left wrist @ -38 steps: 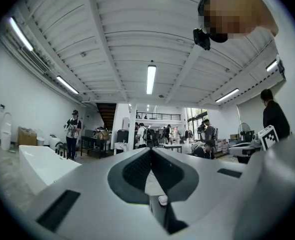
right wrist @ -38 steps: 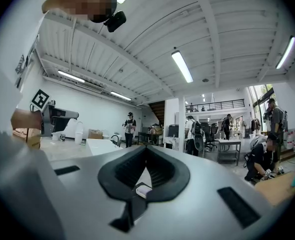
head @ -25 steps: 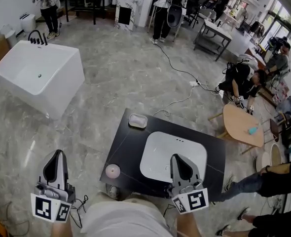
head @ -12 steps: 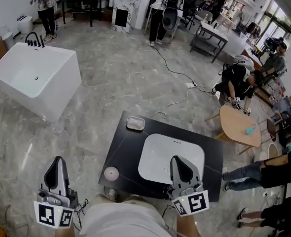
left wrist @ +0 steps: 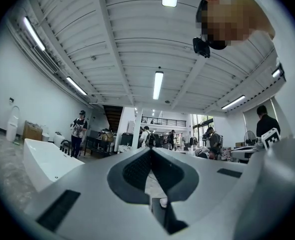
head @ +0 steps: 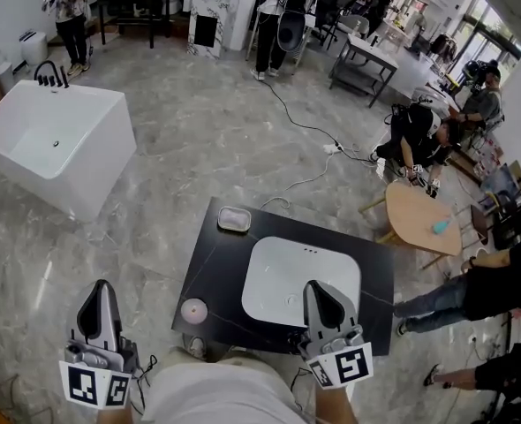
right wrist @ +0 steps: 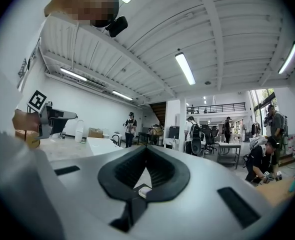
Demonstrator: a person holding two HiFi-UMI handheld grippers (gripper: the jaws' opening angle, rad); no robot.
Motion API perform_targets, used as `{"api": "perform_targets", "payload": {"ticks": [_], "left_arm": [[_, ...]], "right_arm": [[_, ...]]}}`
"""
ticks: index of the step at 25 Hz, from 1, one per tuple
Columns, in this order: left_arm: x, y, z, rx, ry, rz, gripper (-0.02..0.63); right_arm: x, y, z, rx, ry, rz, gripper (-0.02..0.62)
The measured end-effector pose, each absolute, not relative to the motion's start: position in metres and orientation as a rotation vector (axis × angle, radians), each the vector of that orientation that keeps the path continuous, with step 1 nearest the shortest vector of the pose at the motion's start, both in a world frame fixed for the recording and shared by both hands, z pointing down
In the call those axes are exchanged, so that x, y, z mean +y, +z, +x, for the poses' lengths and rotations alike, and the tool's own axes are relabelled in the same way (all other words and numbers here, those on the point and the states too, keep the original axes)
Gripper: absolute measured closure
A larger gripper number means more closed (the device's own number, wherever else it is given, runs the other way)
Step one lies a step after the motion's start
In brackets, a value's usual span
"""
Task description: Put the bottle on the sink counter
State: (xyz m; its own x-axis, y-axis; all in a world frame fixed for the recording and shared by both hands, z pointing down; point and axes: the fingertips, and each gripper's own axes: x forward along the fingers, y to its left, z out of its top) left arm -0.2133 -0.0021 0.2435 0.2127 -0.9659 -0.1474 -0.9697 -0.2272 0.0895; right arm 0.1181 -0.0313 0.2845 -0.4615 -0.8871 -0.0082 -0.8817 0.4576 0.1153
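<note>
Fig.: L gripper (head: 102,286) & R gripper (head: 319,286), jaws of both pressed together, empty. On sink counter (head: 213,268), round pale obj. (head: 193,309): bottle or not, unclear; progress undetermined.

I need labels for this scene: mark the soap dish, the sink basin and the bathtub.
soap dish (head: 235,219), head view, middle of the dish.
sink basin (head: 278,281), head view, bare floor of the bowl.
bathtub (head: 101,157), head view, outer side wall.
</note>
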Motion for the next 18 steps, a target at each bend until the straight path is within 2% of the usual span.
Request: {"api": "perform_targets", "payload": {"ticks": [18], "left_arm": [[-0.003, 0.254, -0.204, 1.93, 0.235, -2.453, 0.592]], "right_arm": [[-0.032, 0.296, 0.117, -2.644, -0.141, 1.578, 0.586]]}}
